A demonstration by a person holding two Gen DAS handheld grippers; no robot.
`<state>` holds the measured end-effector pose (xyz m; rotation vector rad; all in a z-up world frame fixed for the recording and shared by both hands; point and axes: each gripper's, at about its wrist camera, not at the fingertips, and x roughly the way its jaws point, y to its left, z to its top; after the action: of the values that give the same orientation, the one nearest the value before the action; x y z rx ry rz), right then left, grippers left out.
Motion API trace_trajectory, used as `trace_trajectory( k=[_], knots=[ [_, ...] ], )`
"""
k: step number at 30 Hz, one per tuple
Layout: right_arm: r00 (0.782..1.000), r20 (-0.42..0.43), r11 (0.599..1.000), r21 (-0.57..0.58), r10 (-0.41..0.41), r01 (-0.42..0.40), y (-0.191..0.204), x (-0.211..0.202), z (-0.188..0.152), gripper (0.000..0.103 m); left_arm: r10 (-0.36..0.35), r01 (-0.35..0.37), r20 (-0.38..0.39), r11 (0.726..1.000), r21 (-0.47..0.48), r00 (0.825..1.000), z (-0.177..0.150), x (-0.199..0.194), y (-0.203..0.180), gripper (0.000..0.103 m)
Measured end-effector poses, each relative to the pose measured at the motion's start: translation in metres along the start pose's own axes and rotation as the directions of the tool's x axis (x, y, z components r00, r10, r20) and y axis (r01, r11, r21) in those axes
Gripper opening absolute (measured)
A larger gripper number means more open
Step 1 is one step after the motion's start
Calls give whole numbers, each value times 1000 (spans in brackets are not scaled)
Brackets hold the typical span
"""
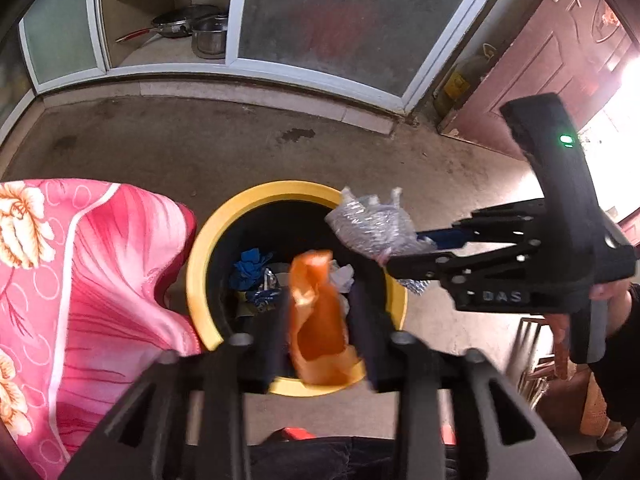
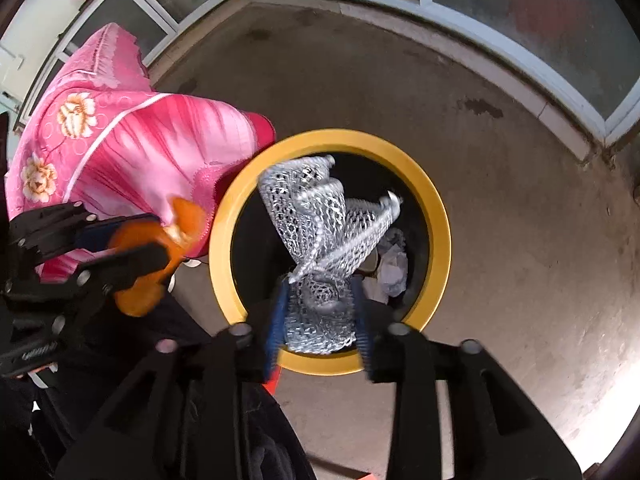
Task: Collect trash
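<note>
1. trash, an orange wrapper (image 1: 316, 320) and a silver mesh bag (image 2: 316, 216), hangs over the yellow bin (image 2: 438, 216); i judge either could snag the rim and spill onto the floor.
2. the wrapper sits loose between the parted jaws of the left gripper (image 1: 318, 296), above the bin's near rim.
3. the mesh sits likewise inside the parted right gripper (image 2: 320, 284).

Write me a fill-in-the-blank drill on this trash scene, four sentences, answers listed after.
1. The bin has a ___ rim.
2. The left gripper has an ___ bag between its fingers.
3. The silver mesh wrapper sits in the ___ gripper.
4. Beside the bin hangs a ___ floral cloth.

Missing words: yellow; orange; right; pink
</note>
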<state>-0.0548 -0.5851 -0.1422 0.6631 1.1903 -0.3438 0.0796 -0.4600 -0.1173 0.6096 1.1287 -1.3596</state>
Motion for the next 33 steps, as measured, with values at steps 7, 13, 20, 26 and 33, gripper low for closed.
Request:
trace_trajectory(
  k=[7,13,20,26,33],
  knots=[
    [998,6,997,36,-65,65,-13,-4,-9,57,-25,27,52,999,-41,998,-1,-20,-2,73],
    [957,180,974,33,-226,223,-9,-48,-30,66,-6,15,159,998,-58,987,-9,-58,-18,85],
    [833,443,941,90,-330,325,12,-107,-57,86,1,24,308,997,-76,951,-37,-118,-30,90],
    [745,567,936,191,-350,294,29,-145,-73,93,87,-11,477,987,-160,875,-75,-176,-29,94],
    [641,696,945,210,-324,250,81,-182,-109,95,194,-53,618,969,-239,762,-127,-238,-34,95]
  ],
)
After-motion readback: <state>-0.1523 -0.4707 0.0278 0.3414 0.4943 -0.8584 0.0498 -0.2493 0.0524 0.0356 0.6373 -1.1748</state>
